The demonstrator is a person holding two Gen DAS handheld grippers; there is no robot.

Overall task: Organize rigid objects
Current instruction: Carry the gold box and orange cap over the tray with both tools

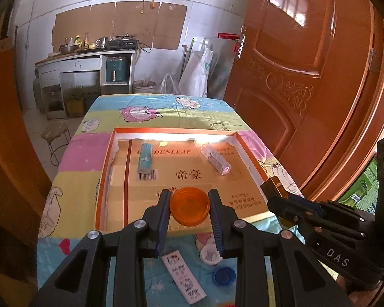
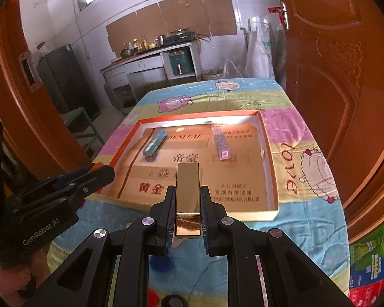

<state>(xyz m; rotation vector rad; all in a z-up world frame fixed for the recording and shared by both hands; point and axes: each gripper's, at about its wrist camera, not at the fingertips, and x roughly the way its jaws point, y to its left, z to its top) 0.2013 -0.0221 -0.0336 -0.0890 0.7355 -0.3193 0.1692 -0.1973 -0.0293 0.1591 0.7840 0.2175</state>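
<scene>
My left gripper (image 1: pixel 189 194) is shut on an orange round lid (image 1: pixel 190 206), held over the near edge of the shallow orange-rimmed box tray (image 1: pixel 103 179). My right gripper (image 2: pixel 187 192) is shut on a shiny gold rectangular box (image 2: pixel 187 194), held above the tray's (image 2: pixel 271 168) near edge. Inside the tray lie a teal stick-shaped pack (image 1: pixel 145 157), also in the right wrist view (image 2: pixel 155 142), and a clear wrapped pack (image 1: pixel 215 158), also seen from the right (image 2: pixel 221 142). The right gripper also shows in the left wrist view (image 1: pixel 276 199), with the gold box (image 1: pixel 274 185).
On the cartoon-print tablecloth (image 1: pixel 76 153) near me lie a white printed card (image 1: pixel 184 277), a white cap (image 1: pixel 210 254) and a blue cap (image 1: pixel 224 276). An orange door (image 1: pixel 307 64) stands close on the right. A stool (image 1: pixel 55 133) stands left of the table.
</scene>
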